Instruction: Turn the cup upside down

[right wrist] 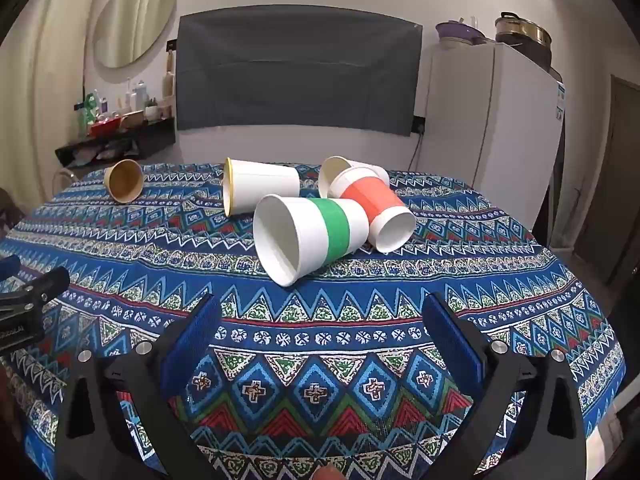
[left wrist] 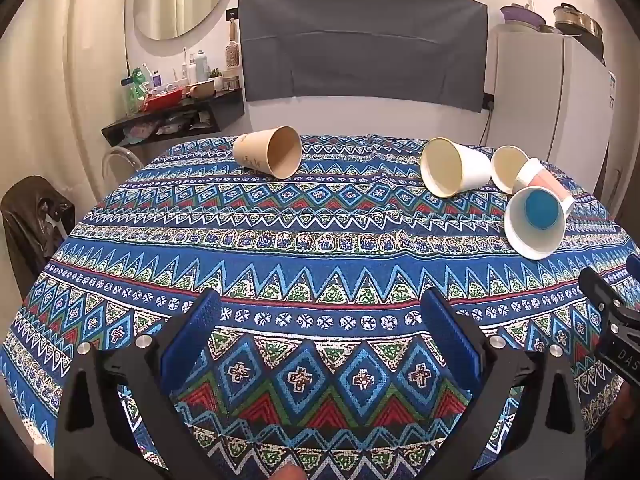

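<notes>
I find both tools released: left gripper (left wrist: 320, 336) and right gripper (right wrist: 322, 340) hang spread above the patterned tablecloth (right wrist: 360, 336), holding nothing. The green-banded cup (right wrist: 310, 236) lies on its side ahead, touching the orange-banded cup (right wrist: 374, 208).

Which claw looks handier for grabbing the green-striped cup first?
Right. The green-striped cup lies just ahead of the open right claw; from the left claw it sits far off to the side.
</notes>
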Demonstrator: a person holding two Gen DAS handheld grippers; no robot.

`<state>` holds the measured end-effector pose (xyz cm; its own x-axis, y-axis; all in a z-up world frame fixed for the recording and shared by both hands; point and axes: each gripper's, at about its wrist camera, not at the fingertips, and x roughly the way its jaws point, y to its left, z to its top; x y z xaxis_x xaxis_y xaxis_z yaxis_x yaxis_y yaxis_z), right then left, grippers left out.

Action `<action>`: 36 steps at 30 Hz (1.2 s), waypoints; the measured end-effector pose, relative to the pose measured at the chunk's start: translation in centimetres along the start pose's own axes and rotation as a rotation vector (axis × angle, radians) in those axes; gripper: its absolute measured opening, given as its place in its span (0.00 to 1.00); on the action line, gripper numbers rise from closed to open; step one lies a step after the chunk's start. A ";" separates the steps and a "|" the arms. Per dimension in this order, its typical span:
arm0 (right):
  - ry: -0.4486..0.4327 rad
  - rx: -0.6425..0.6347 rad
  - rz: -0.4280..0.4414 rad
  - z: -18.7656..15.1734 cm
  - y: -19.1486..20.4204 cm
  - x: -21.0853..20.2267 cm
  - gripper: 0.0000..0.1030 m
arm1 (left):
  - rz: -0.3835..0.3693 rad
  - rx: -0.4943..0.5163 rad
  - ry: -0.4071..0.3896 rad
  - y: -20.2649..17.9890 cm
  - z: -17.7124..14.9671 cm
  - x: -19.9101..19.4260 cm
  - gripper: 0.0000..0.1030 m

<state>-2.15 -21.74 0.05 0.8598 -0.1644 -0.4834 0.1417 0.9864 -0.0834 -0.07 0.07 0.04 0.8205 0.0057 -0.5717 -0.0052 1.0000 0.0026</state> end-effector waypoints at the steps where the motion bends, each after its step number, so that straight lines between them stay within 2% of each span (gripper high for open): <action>1: 0.001 0.003 0.001 0.0 -0.1 0.0 0.93 | 0.012 0.020 0.018 -0.2 0.0 0.2 0.95; 8: 0.003 0.020 0.004 -0.4 -0.4 -0.2 0.93 | -0.002 0.005 0.017 0.8 0.2 0.5 0.95; 36: 0.019 -0.020 0.028 0.0 0.4 0.1 0.93 | 0.026 0.014 0.021 0.0 -0.6 0.5 0.95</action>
<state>-2.02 -21.36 -0.03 0.8540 -0.1368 -0.5020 0.1078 0.9904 -0.0864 -0.03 0.13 -0.72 0.8078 0.0321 -0.5886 -0.0182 0.9994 0.0296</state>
